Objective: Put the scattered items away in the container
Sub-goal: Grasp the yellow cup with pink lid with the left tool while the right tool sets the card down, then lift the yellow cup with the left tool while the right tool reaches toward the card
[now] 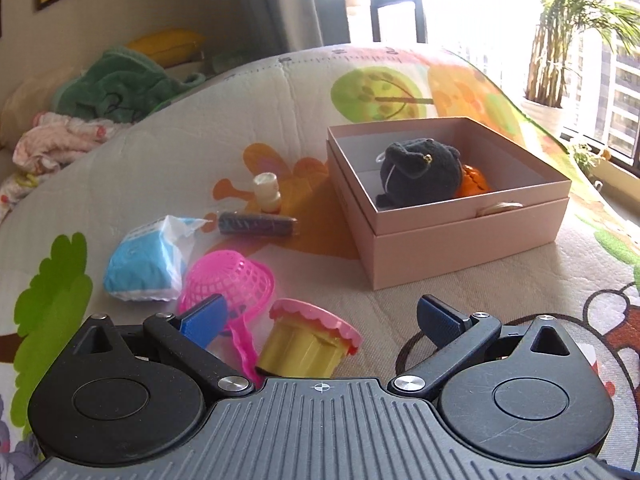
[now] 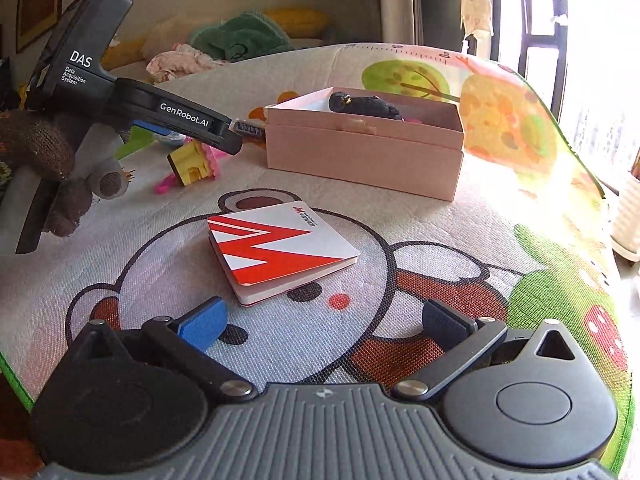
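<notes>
A pink box (image 1: pixel 460 240) (image 2: pixel 360 156) stands open on the play mat and holds a dark plush toy (image 1: pixel 420 172) and an orange item (image 1: pixel 474 182). My left gripper (image 1: pixel 320 320) is open just above a yellow tub with a pink lid (image 1: pixel 308 340), which lies on its side between the fingers. A pink toy strainer (image 1: pixel 232 280), a blue-and-white packet (image 1: pixel 140 264), a dark tube (image 1: pixel 256 224) and a small white bottle (image 1: pixel 267 192) lie left of the box. My right gripper (image 2: pixel 320 320) is open and empty, just short of a red-and-white booklet (image 2: pixel 280 252).
The cartoon play mat (image 1: pixel 280 100) covers the surface; its edge drops off at the right toward a window (image 2: pixel 580 40). Green and pink cloths (image 1: pixel 112 92) are piled at the back left. The left gripper body (image 2: pixel 120 100) shows in the right wrist view.
</notes>
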{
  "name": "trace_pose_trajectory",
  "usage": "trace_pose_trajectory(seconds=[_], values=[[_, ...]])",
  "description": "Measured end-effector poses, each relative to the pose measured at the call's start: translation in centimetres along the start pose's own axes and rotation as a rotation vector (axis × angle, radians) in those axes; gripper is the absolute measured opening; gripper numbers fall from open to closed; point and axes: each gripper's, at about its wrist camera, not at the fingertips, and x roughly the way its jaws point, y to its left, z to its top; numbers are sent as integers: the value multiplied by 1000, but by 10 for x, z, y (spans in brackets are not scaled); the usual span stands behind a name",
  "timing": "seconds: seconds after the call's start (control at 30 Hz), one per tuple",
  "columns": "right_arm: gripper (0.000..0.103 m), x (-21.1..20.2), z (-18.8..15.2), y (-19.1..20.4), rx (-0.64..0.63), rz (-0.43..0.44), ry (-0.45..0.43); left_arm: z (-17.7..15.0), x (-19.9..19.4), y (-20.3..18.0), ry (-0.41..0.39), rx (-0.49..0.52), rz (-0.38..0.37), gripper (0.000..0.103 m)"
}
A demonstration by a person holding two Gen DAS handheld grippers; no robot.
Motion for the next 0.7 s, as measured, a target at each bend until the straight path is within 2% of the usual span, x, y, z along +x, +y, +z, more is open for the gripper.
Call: trace_pose_trajectory(seconds=[0.1,0.13,0.17,0.2,0.33,0.57,0.7], values=[[103,0,0,1,2,-4,-8,-2,8,-3,11,29,5,99],[103,0,0,0,3,-4,-8,-3,10,-3,17,32,4,84],[103,0,0,1,2,-5,-10,-4,12,-3,30,30,0,64],[103,0,0,1,2,-6,-11,-5,14,-2,35,24,4,59],[103,-1,-1,1,2,-9,-14,-9,7,6,32,-22,-21,58],[103,0,-2,2,6,-18,-19,-22,-46,13,-32,-185,-169,57],[103,0,-2,3,7,-27,-16,-51,-68,12,-41,-205,-140,57]])
